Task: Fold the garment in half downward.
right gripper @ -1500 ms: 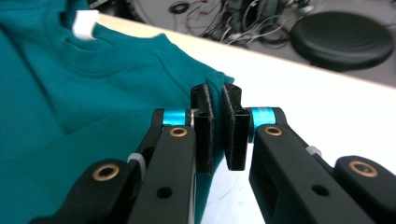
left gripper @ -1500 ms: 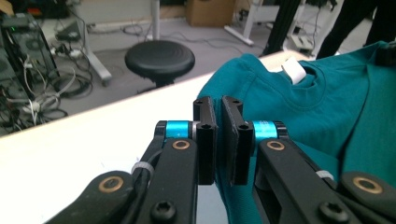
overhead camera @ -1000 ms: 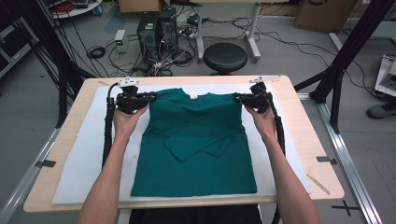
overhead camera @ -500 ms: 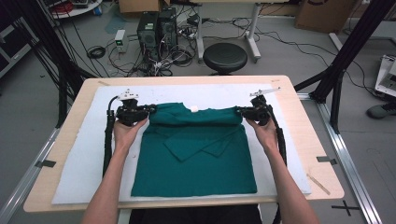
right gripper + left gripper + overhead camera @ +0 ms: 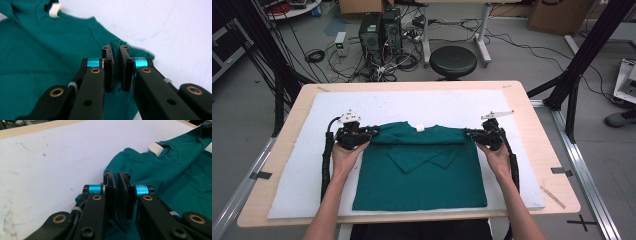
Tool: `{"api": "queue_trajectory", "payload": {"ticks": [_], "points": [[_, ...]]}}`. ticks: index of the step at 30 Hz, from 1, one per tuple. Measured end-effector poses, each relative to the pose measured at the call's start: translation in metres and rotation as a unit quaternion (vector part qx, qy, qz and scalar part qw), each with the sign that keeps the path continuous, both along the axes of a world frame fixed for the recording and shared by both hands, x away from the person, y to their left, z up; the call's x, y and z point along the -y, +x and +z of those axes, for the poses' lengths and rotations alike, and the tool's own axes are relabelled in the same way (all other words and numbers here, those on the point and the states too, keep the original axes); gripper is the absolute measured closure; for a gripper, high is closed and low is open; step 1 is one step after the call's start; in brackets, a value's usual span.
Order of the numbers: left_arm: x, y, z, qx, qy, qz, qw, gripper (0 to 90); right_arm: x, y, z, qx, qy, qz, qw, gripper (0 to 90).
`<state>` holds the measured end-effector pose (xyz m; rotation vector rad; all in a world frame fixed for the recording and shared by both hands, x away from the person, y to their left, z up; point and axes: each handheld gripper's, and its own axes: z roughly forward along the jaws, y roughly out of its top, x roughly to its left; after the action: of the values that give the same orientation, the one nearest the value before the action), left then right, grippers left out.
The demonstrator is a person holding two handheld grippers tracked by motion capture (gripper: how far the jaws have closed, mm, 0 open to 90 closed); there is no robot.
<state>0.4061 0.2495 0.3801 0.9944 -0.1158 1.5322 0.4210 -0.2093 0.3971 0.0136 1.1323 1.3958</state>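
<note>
Folding a teal T-shirt [image 5: 419, 172] on the white mat [image 5: 302, 165] that covers the wooden table [image 5: 557, 165]. My read on progress: the sleeves already lie folded in over the chest, making a V of overlapped cloth at the middle, so the side folds look done. The collar end is lifted and bunched into a ridge across the shirt between my two hands. The lengthwise fold is only started. Left to do, as I judge it: carry the collar edge down to the hem near me, lay it flat, let go, maybe one more fold after.

My left gripper [image 5: 117, 176] is clamped tight on the shoulder edge of the shirt, with cloth pinched between the black pads and hardly any gap. My right gripper [image 5: 115, 50] is the same on the other shoulder, a fold of teal fabric sticking up between its pads. In the high view the left gripper [image 5: 371, 133] and right gripper [image 5: 468, 133] sit at opposite ends of the ridge, low over the mat.

Shirt position: the body lies flat toward me, hem close to the mat's near edge. The collar with its white neck tag [image 5: 420, 129] is midway between the grippers. The tag also shows in the left gripper view [image 5: 155, 148] and the right gripper view [image 5: 55, 9], beyond the jaws.
</note>
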Motion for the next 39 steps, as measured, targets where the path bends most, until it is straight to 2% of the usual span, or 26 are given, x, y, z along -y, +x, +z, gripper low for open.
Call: {"api": "queue_trajectory", "payload": {"ticks": [1,4,9,16,20,27,33,39], "points": [[-0.001,0.002,-0.006,0.0,0.002,-0.002,1.0,84.1,0.0,0.005,-0.008,0.0,0.001,0.0,1.0,85.1],[-0.001,0.004,-0.011,-0.001,0.006,-0.002,1.0,84.1,0.0,0.007,-0.014,0.003,0.0,-0.001,1.0,85.1],[0.0,0.01,-0.029,-0.003,0.015,0.005,0.9999,84.0,0.003,0.01,-0.032,0.011,0.0,0.007,0.9999,85.1],[-0.004,0.019,-0.048,-0.014,0.019,-0.009,0.9997,84.0,0.009,0.019,-0.049,-0.002,-0.002,0.018,0.9998,84.9],[-0.004,0.022,-0.056,-0.017,0.02,-0.002,0.9996,83.8,0.01,0.021,-0.058,0.0,-0.004,0.02,0.9998,84.9],[-0.007,0.025,-0.069,-0.022,0.024,-0.009,0.9994,83.9,0.011,0.025,-0.073,-0.006,-0.007,0.022,0.9997,84.8],[-0.008,0.027,-0.081,-0.034,0.026,-0.017,0.9989,84.1,0.013,0.027,-0.085,-0.009,-0.014,0.022,0.9996,84.9],[-0.007,0.028,-0.089,-0.048,0.029,-0.014,0.9983,84.1,0.015,0.028,-0.094,-0.015,-0.017,0.026,0.9994,85.0]]}}
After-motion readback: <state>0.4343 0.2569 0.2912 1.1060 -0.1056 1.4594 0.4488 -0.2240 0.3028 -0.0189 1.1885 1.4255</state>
